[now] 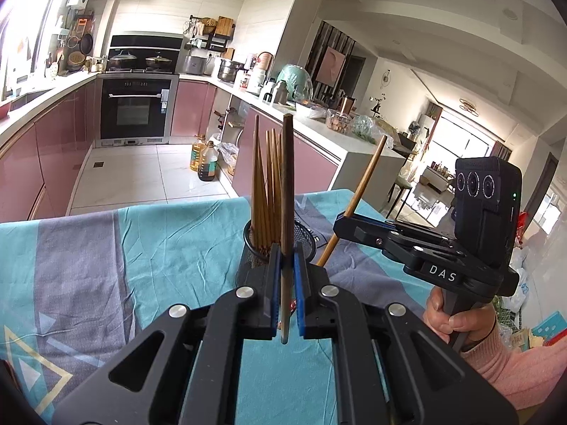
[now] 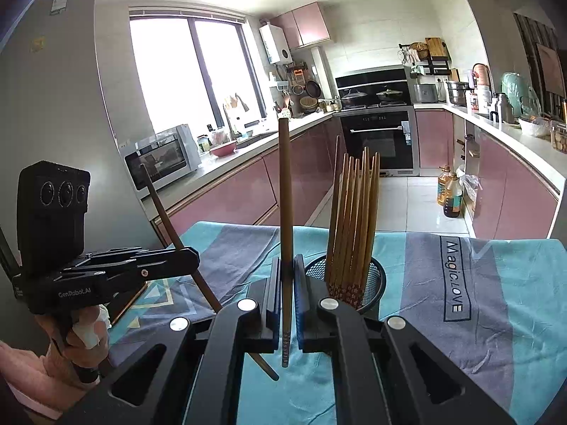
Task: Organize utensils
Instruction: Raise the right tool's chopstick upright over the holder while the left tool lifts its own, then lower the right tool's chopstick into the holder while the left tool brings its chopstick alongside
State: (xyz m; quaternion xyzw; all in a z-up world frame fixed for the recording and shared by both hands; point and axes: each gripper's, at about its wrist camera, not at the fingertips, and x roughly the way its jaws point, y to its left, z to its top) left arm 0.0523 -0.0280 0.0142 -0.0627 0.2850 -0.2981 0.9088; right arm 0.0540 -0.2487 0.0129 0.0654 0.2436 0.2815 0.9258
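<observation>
**Both grippers clamped on single chopsticks beside the mesh holder**

At lower centre of the left wrist view, the left gripper [image 1: 287, 283] was closed narrow on one upright chopstick [image 1: 287, 191]. Just behind it stood the black mesh holder [image 1: 304, 235], full of chopsticks [image 1: 264, 194], on the blue-grey tablecloth [image 1: 141, 248]. The right gripper [image 2: 286, 294] likewise pinched a chopstick [image 2: 285, 194]; its lower end looked patterned, perhaps.

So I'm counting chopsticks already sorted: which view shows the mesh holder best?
The right wrist view: the mesh holder shows its open rim beside the gripper. In the left wrist view the left gripper and its chopstick cover most of it.
</observation>
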